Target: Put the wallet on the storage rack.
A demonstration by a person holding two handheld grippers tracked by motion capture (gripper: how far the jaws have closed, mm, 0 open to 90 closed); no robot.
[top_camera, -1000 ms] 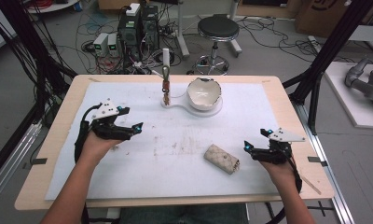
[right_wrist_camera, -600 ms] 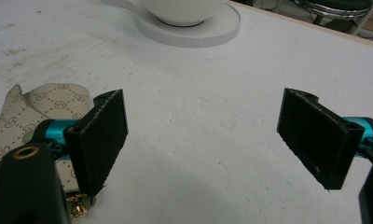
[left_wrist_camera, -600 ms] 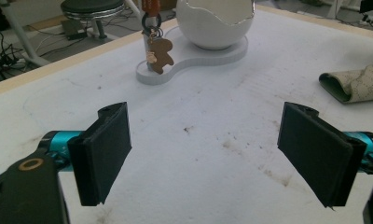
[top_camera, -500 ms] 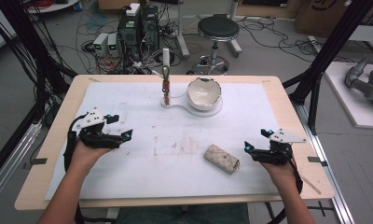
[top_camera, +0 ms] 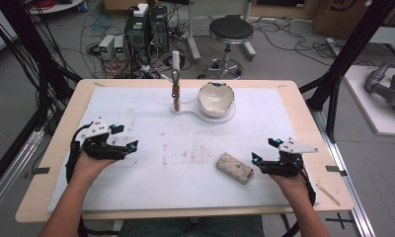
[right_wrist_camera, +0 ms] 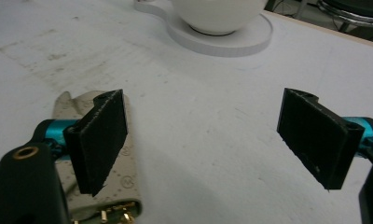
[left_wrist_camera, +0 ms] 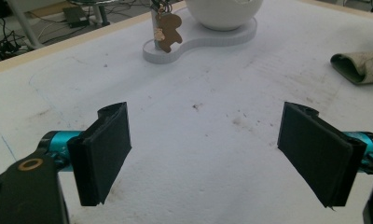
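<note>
A beige patterned pouch (top_camera: 234, 168) lies on the white mat toward the front right, just left of my right gripper (top_camera: 260, 151); in the right gripper view the pouch (right_wrist_camera: 124, 172) sits under and behind the left jaw. A white bowl (top_camera: 216, 98) rests on a white stand (top_camera: 183, 109) at the back centre, with a small brown figure charm (top_camera: 176, 92) hanging from its post. My left gripper (top_camera: 127, 138) hovers over the mat at the left, open and holding nothing. My right gripper is open too, with bare mat between its jaws. The left gripper view shows the charm (left_wrist_camera: 168, 30) and the bowl (left_wrist_camera: 222, 11) ahead.
The white mat (top_camera: 151, 123) covers most of the wooden table (top_camera: 52, 163) and is stained near its middle. Black frame posts (top_camera: 334, 74) stand at the table's right. A stool (top_camera: 230, 32) and electronics boxes (top_camera: 141, 29) stand on the floor behind.
My left gripper has drawn back toward the left and nearer the front edge. The right gripper, pouch and bowl have stayed in place.
</note>
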